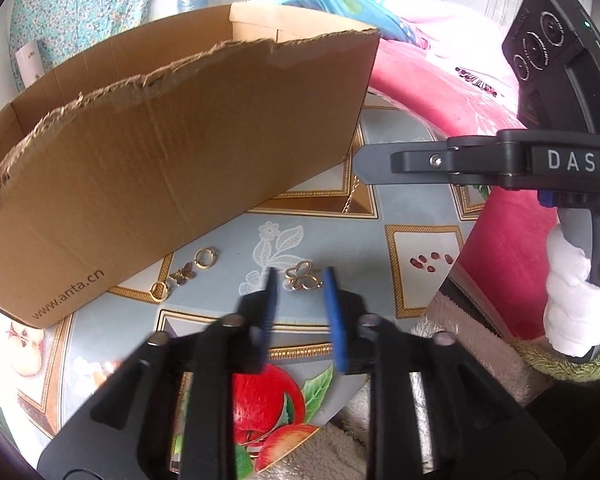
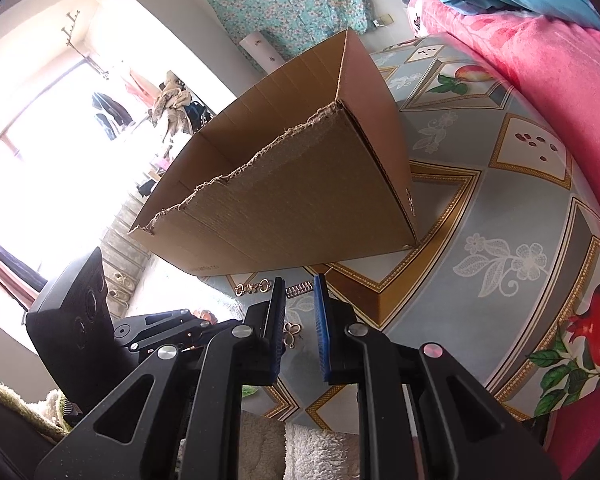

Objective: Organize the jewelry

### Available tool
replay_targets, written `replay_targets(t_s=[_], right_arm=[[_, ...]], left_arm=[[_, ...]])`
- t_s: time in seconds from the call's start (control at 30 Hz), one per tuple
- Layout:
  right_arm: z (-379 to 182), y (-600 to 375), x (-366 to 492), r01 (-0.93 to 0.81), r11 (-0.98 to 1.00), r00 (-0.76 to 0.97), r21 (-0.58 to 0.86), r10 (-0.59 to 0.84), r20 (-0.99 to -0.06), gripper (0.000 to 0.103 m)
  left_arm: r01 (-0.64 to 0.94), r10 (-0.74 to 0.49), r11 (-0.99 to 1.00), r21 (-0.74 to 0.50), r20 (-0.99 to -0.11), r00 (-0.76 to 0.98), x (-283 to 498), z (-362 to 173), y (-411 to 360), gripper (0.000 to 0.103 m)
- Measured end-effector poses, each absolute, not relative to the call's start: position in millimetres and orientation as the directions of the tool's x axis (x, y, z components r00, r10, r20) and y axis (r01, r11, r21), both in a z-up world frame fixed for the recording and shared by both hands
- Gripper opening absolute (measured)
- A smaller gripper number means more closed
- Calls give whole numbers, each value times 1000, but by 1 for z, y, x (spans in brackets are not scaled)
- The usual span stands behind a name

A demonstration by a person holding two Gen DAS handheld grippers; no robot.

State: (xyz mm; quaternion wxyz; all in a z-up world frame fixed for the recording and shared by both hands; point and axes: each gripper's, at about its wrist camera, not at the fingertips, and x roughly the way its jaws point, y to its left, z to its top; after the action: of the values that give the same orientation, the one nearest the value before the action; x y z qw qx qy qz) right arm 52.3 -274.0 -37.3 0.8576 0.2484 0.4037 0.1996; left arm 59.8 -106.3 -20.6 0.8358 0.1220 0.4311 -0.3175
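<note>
**Big box on one side, open cloth on the other**

A tall cardboard box [image 1: 172,152] stands on the tabletop [image 1: 228,236] and blocks the way on the far left. Its torn top edge is open, so a hand could go in from above.

Close to the box wall lie two gold rings and a small butterfly charm [image 1: 184,274]. There is little room between them and the box.

The gold butterfly ring [image 1: 302,278] lies apart from the box, with bare cloth all around it. The left tongs [image 1: 300,276] stand open on both sides of it.

The right tongs [image 1: 364,166] reach in from the right, above the cloth. A pink blanket [image 1: 432,92] piles up behind.
</note>
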Motion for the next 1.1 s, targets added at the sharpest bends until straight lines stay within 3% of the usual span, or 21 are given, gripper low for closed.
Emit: replay_targets(t_s=[0.2, 0.43, 0.7, 0.77, 0.8, 1.03, 1.07, 1.1], right_arm=[[-38, -275, 52, -140, 796, 594, 589, 543, -593, 15], [-39, -277, 54, -135, 793, 593, 594, 545, -593, 15], [-39, -276, 55, -136, 797, 596, 589, 541, -593, 15], [-38, -276, 55, -138, 798, 598, 586, 539, -593, 15], [-37, -276, 54, -139, 799, 599, 585, 539, -593, 15], [-35, -276, 52, -145, 803, 604, 578, 534, -591, 15], [-34, -276, 52, -146, 804, 605, 577, 534, -591, 15], [-34, -276, 52, -145, 804, 605, 576, 533, -591, 15]], left_arm=[[673, -401, 740, -5, -807, 434, 60, -28, -118, 29], [704, -423, 710, -3, -801, 424, 64, -29, -117, 15], [695, -427, 719, -9, -795, 431, 63, -29, -117, 15], [689, -428, 724, -15, -794, 432, 61, -28, -113, 0], [687, -429, 726, -23, -796, 427, 63, -28, -112, 0], [679, -440, 733, -39, -789, 429, 62, -24, -106, 2], [680, -446, 732, -44, -786, 429, 62, -23, -105, 5], [680, -448, 732, -46, -785, 429, 62, -21, -104, 18]])
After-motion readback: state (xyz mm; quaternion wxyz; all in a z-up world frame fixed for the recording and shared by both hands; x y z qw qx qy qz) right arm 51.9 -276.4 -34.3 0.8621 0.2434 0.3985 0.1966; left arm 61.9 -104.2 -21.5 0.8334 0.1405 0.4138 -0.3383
